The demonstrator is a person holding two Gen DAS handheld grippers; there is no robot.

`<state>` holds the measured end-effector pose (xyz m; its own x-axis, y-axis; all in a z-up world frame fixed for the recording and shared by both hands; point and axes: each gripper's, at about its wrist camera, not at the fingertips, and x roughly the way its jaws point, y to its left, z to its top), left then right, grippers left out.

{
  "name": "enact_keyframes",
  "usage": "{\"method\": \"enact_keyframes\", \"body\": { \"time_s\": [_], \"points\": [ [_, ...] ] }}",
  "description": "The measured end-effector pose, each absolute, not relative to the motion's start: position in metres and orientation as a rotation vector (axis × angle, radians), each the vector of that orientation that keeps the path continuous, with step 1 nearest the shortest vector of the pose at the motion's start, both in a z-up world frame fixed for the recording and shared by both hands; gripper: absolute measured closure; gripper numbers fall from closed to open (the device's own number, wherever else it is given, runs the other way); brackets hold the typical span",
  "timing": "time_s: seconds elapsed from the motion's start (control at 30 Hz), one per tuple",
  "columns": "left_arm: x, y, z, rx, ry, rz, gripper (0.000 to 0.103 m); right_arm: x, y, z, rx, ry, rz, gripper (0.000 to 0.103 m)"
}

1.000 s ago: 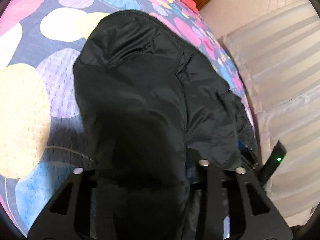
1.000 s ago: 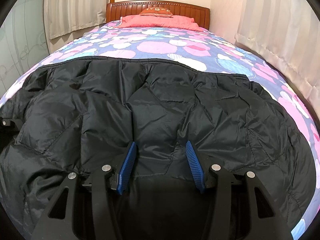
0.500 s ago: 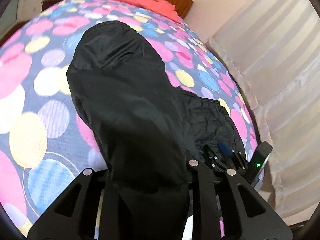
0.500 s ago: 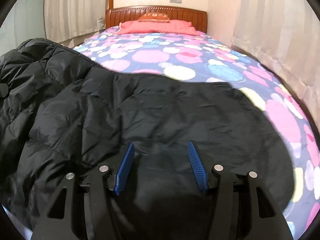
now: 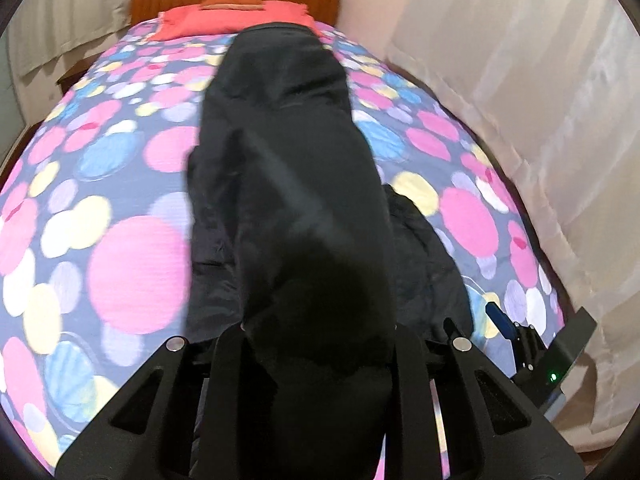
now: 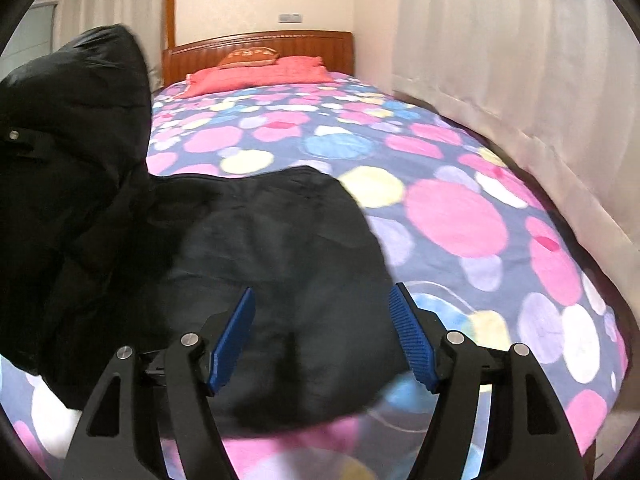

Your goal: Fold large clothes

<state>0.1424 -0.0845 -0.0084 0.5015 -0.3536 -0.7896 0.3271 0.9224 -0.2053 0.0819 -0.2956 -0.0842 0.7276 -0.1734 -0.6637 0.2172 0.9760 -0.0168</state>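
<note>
Now the black puffer jacket [image 5: 296, 208] sits on the near part of the bed, on the spotted bedspread [image 5: 132, 272], w/ one long section lifted off the bed. In the left wrist view that lifted section fills the centre, running from between the left gripper [image 5: 320, 344] fingers up toward the far end of the bed. The left gripper's pads are hidden under fabric, but the jaws stand close together w/ the cloth bunched between them, so it's clamped on the jacket. Rest of the jacket lies crumpled low on the bedspread, to the right of and below the raised part.

Right wrist view: right gripper [image 6: 324, 336] has its blue ribbed pads [image 6: 234, 336] well apart, and its jaws have just been opening. Jacket fabric lies below and between them, but the pads don't press on it; looks released. The flat part of the jacket [image 6: 272, 240] lies on the bedspread in front, its far edge across the bed. At the left of this view the raised bulk of the jacket stands tall, w/ part of the left gripper's black frame [image 6: 24, 140] poking out of it.

Background: red pillows [image 6: 256, 74] and a wooden headboard [image 6: 260, 46] at the far end, pale curtains [image 6: 500, 60] along the right side. Edges of both views are blurred.
</note>
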Motion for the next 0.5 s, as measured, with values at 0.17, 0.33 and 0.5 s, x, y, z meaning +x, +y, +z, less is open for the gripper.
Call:
{"method": "enact_keyframes", "body": {
  "time_s": [0.17,0.33,0.5],
  "points": [
    [0.14,-0.152,-0.048,0.014,1.007,-0.443,0.082,0.075,-0.327,-0.095,0.092,0.74,-0.255,0.035],
    [0.144,-0.179,-0.09,0.01,1.048,-0.449,0.082,0.071,-0.344,-0.11,0.127,0.774,-0.281,0.035],
    [0.145,-0.193,-0.119,-0.014,1.036,-0.452,0.082,0.069,-0.347,-0.122,0.137,0.798,-0.293,0.035]
  ]
}}
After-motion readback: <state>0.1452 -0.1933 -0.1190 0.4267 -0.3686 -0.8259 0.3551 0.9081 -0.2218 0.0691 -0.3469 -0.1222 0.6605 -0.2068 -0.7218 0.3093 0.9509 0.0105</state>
